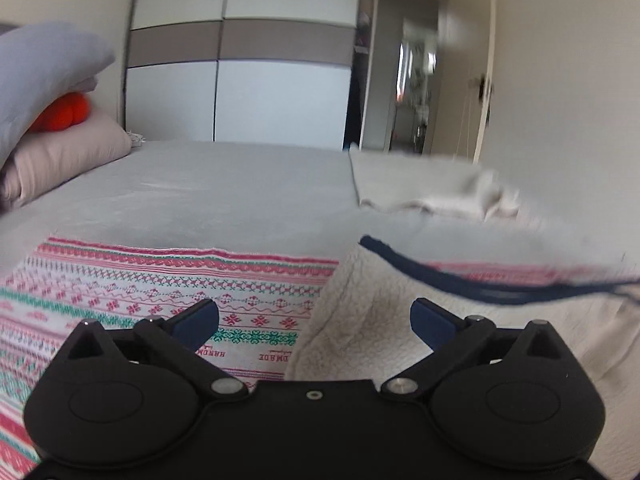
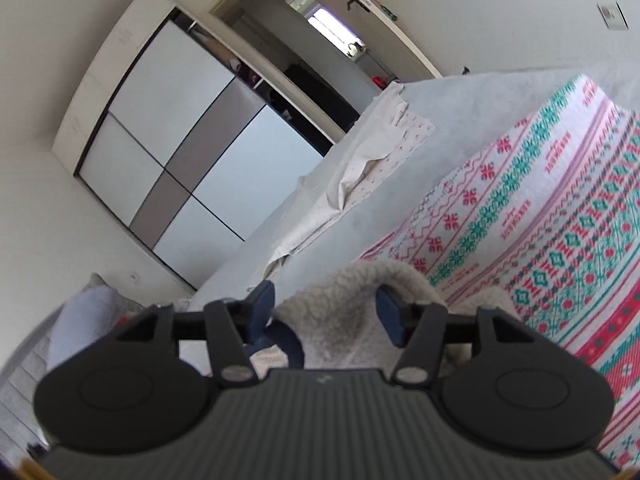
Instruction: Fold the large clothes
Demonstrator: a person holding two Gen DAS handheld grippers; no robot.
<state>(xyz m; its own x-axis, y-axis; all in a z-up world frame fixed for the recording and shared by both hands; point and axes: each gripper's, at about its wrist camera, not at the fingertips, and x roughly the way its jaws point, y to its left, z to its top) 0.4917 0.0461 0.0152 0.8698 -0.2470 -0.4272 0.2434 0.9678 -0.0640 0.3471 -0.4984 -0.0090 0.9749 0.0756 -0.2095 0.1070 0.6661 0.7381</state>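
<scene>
Bedding first: a grey-covered bed [image 1: 224,192] fills both views and serves as the landmark. Lying across its near part is the task's thing, a large blanket [image 1: 120,292] with a red-and-green patterned knit face and a cream fleece lining [image 1: 360,320], edged in dark navy trim [image 1: 460,276]. Part of it is turned over so the lining shows uppermost, and the trim runs blurred toward the right edge of the left wrist view, so that edge is probably lifted off the bed.

Toward the bed's far edge lies a pale folded sheet [image 1: 420,188]; at its head end sit stacked pillows [image 1: 60,148] with something orange [image 1: 64,112] tucked between them.

The left gripper [image 1: 314,320] is released, its blue pads spread wide over the fold line with nothing between them. The right gripper [image 2: 325,308] has a hump of fleece bulging between its fingers; the pads stand fairly apart, so whether they are pressing the cloth I cannot tell.

By the look of it, the blanket will handle as thick, soft and limp: fairly weighty for cloth, sagging when lifted, with the fleece giving good friction. The bound navy edge near a corner looks the firmest place to pinch, since the plush middle would compress and slip out.
</scene>
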